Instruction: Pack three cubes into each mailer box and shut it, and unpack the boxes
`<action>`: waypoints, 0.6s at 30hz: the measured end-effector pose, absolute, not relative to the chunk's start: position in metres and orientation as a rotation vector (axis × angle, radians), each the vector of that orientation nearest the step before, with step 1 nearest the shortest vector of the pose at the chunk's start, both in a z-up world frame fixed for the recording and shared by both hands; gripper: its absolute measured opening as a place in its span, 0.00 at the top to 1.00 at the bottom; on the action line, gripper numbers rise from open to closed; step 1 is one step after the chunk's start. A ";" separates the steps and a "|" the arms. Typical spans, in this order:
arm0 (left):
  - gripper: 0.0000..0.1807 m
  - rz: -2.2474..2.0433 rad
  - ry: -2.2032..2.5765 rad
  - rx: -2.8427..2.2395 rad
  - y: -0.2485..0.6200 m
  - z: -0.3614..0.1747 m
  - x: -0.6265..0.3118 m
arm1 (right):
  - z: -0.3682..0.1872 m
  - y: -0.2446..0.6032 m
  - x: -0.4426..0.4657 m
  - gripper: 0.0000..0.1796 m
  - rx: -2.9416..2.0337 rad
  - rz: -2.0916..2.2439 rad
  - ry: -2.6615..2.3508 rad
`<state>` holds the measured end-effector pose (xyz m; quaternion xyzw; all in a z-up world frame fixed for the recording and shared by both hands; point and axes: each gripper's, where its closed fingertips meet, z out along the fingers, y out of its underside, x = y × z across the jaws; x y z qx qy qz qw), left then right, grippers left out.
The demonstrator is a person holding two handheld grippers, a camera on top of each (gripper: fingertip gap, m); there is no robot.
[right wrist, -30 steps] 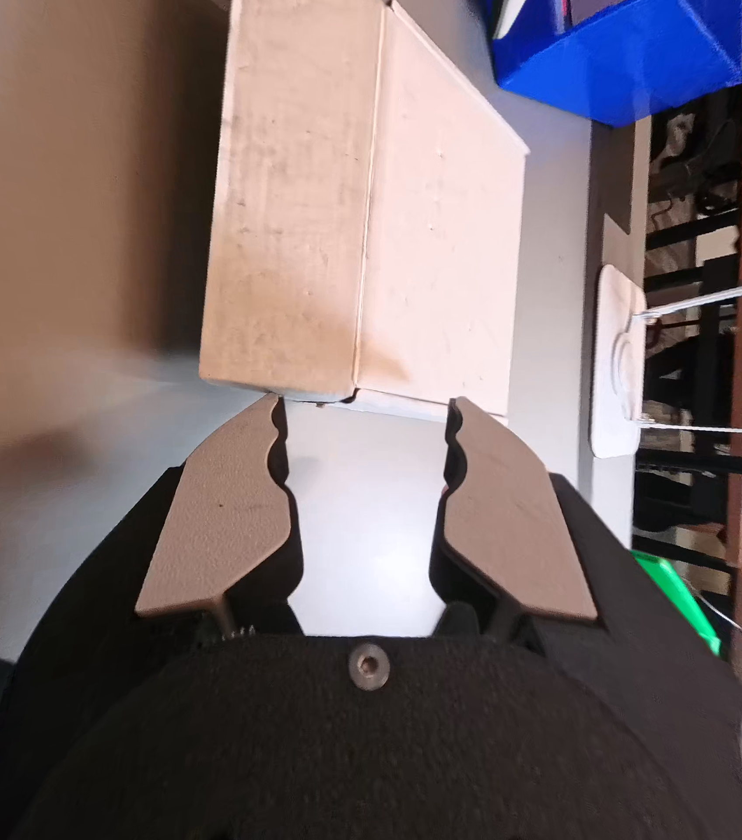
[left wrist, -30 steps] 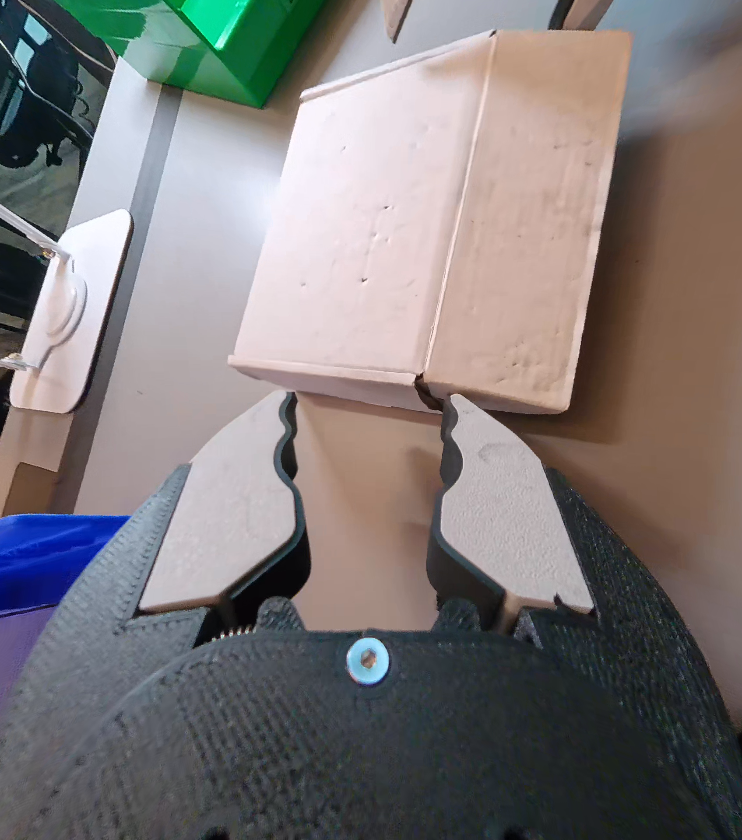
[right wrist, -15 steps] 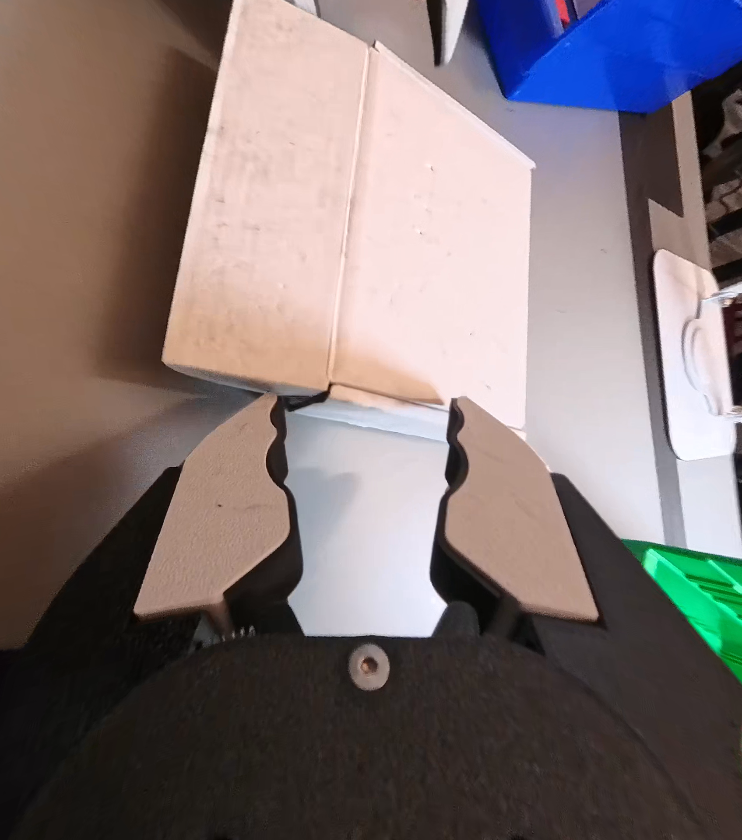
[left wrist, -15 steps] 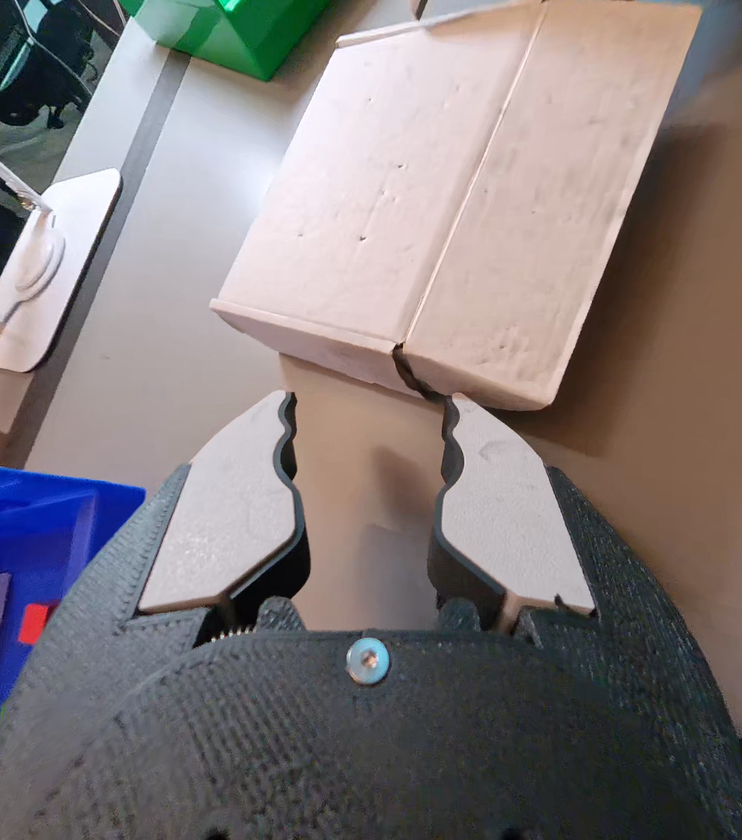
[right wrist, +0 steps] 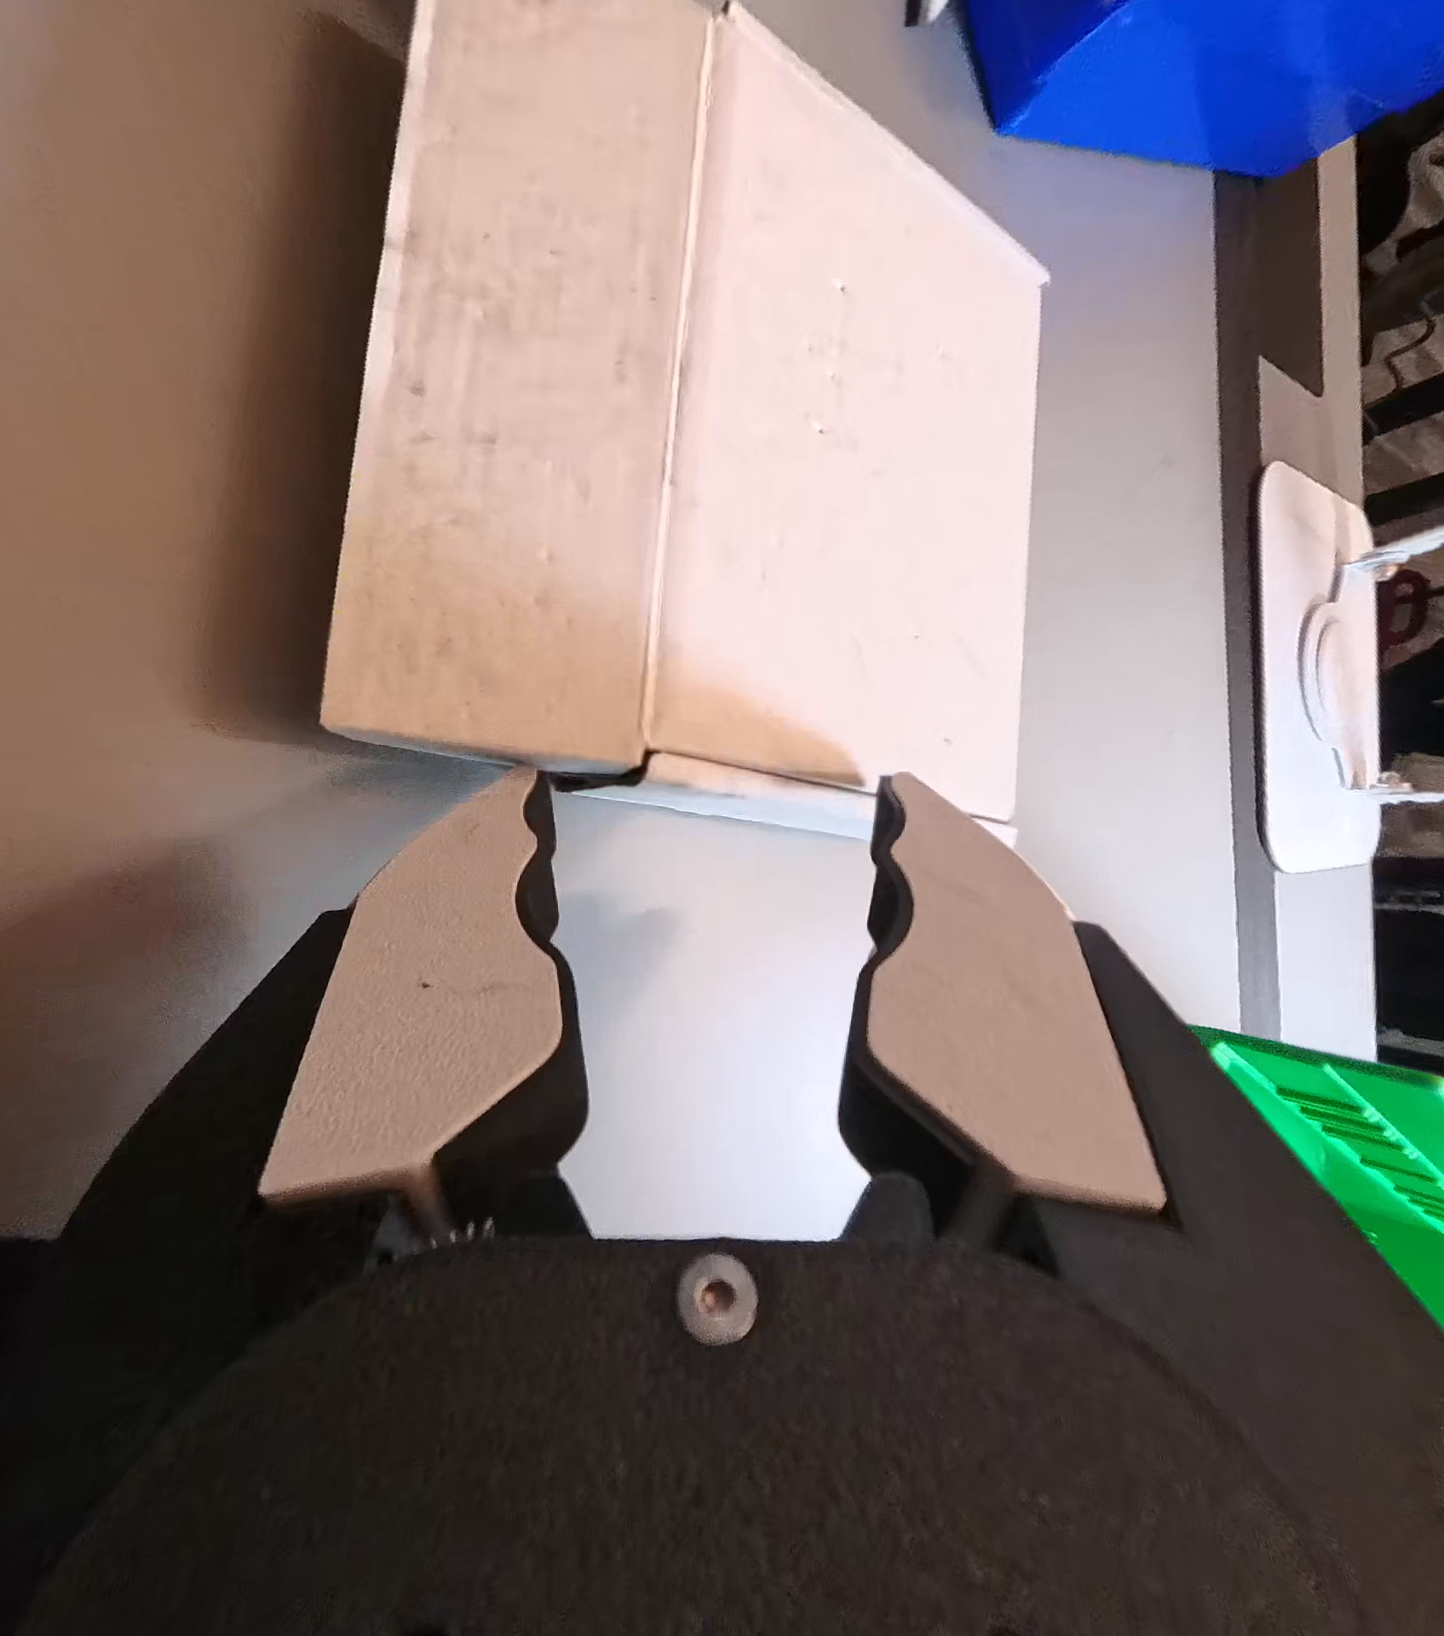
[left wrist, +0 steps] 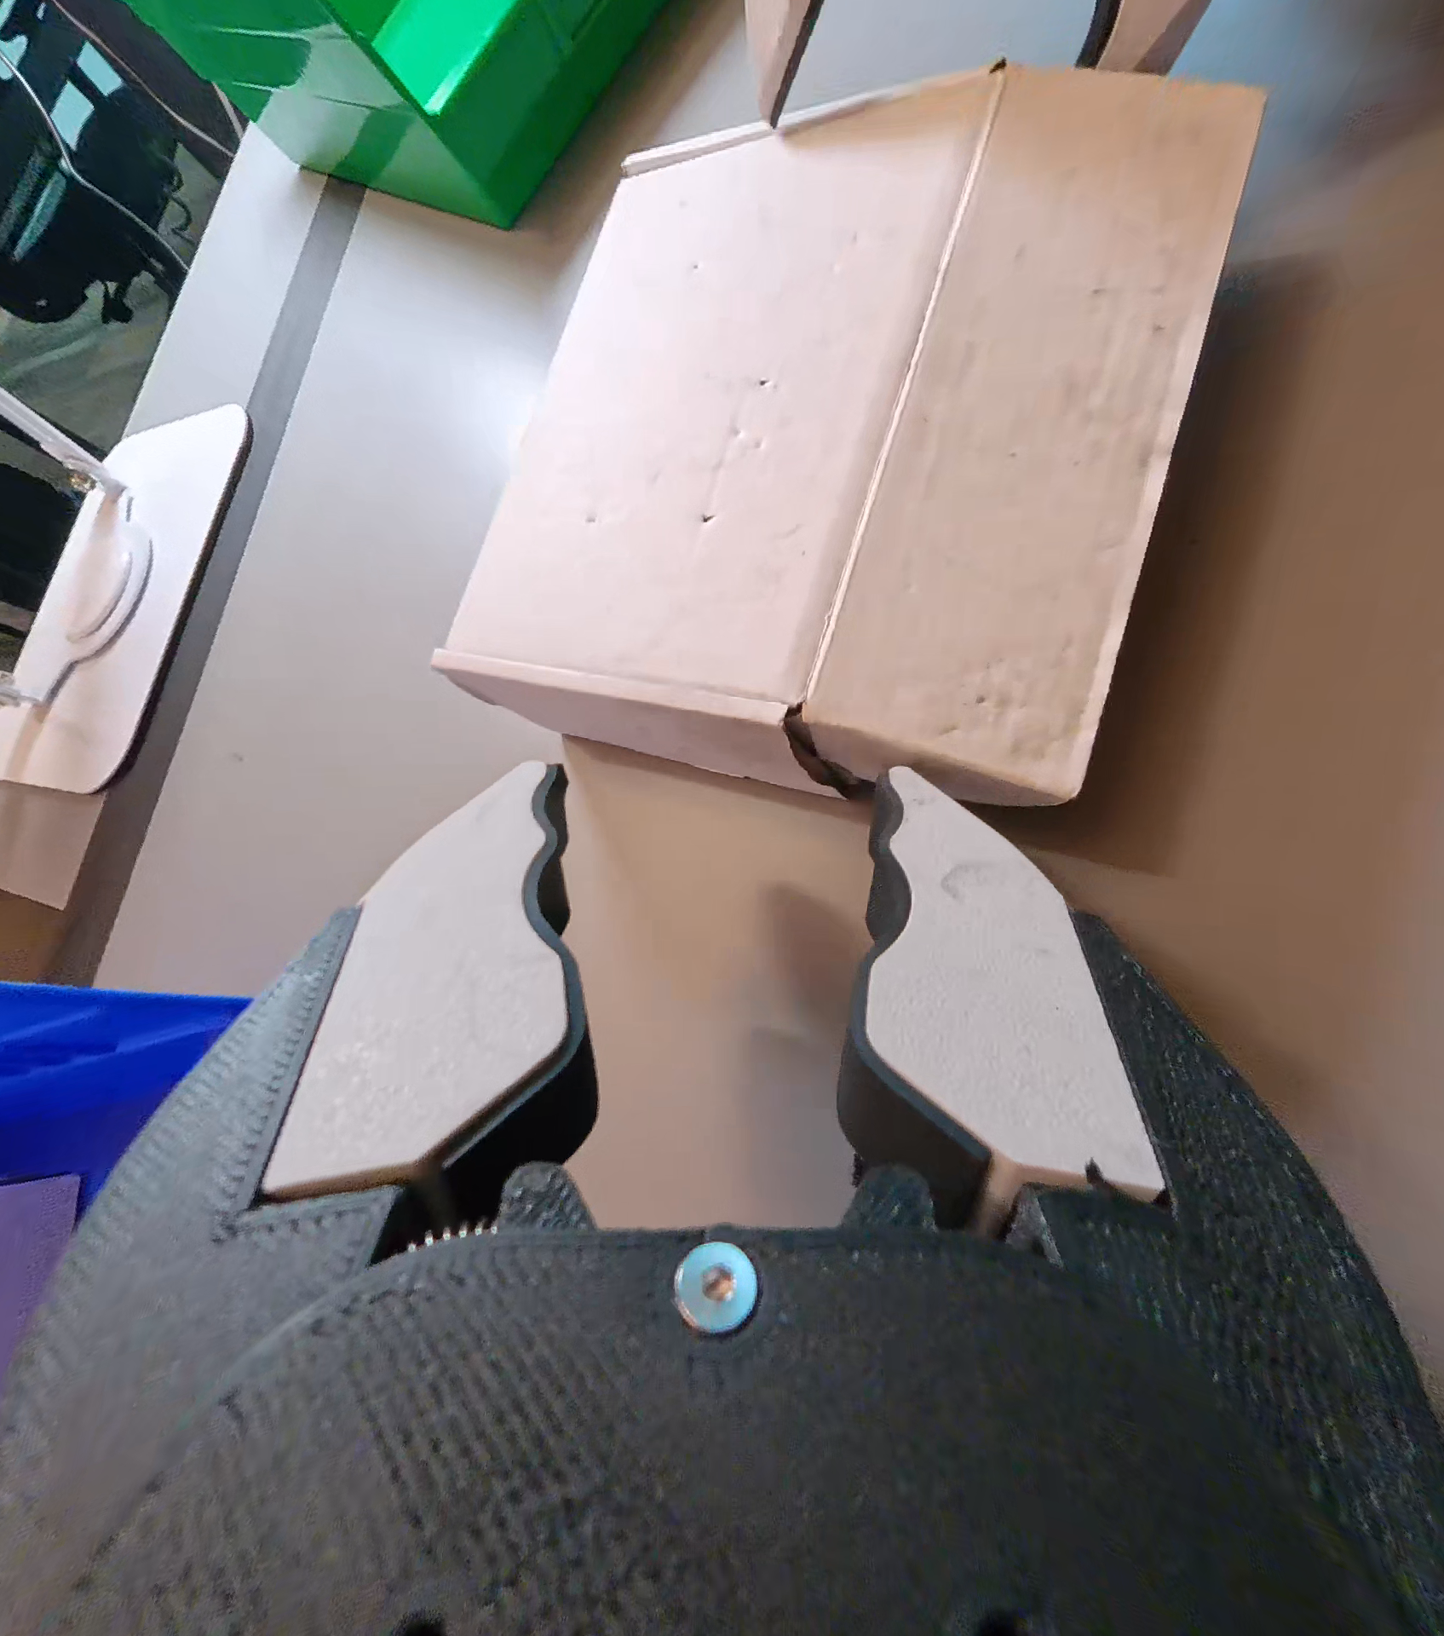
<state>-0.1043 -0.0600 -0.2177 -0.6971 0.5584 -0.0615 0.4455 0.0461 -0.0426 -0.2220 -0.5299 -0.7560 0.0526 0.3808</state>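
Box (left wrist: pixel 833 460) seen closed mid-frame; L gripper (left wrist: pixel 718 788) & R gripper (right wrist: pixel 709 788) fingers held apart, empty. Box could be shoved if ends are pressed unevenly.

The left tool (left wrist: pixel 714 779) is filling the lower half of its frame with a rough, ribbed black printed body; a bright silver screw (left wrist: pixel 715 1310) is sitting at bottom centre. Its two fingers (left wrist: pixel 426 1018) are showing pale grey textured plates over black pads with wavy inner edges. The right tool (right wrist: pixel 711 783) is looking alike, though its plates are appearing tan, perhaps from the light, and its screw (right wrist: pixel 716 1298) duller.
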 end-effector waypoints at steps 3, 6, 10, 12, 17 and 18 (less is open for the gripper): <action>0.67 -0.143 1.395 -1.721 -0.060 -0.220 -0.102 | -0.225 -0.040 0.046 0.62 -1.331 0.092 -1.946; 0.77 -0.093 1.380 -1.695 -0.059 -0.222 -0.101 | -0.225 -0.036 0.045 0.64 -1.290 0.041 -1.947; 0.88 -0.041 1.351 -1.659 -0.059 -0.227 -0.100 | -0.225 -0.036 0.042 0.65 -1.231 -0.004 -1.938; 0.90 -0.026 1.345 -1.644 -0.059 -0.227 -0.099 | -0.225 -0.036 0.042 0.66 -1.219 -0.011 -1.939; 0.81 -0.071 1.335 -1.695 -0.059 -0.225 -0.103 | -0.224 -0.036 0.044 0.66 -1.226 0.004 -1.953; 0.79 -0.092 1.318 -1.714 -0.057 -0.223 -0.106 | -0.223 -0.038 0.046 0.66 -1.255 0.037 -1.954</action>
